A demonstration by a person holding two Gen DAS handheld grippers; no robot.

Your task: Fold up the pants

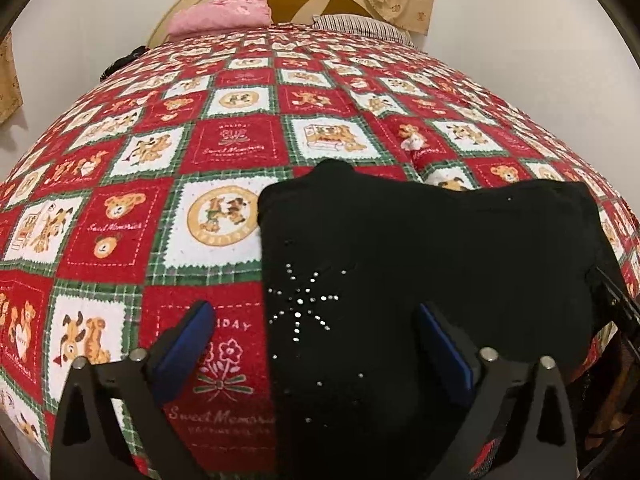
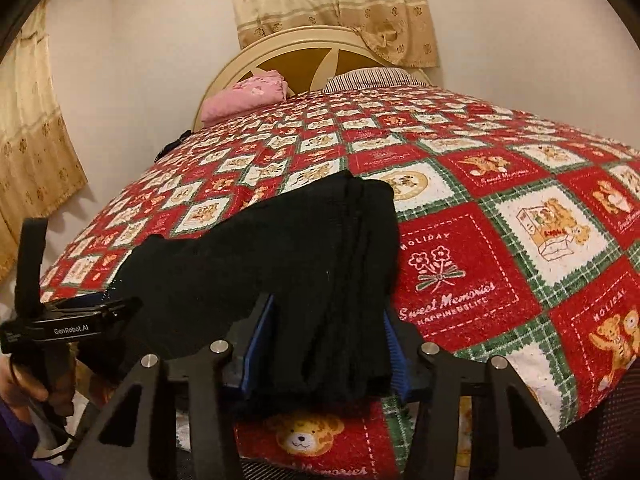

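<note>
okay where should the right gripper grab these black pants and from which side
Grip the stacked folded edge of the black pants nearest the bed's foot, coming in low from that near side. The layers bunch thickly there, already between the right gripper's blue fingers, so one pinch should catch every layer.

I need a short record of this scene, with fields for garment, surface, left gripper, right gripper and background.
garment: black pants, folded, rhinestone star on top
surface: red and green patchwork bedspread
left gripper: open, jaws wide over the pants' edge
right gripper: stacked fabric edge between its pads
background: pink cloth by the headboard
</note>
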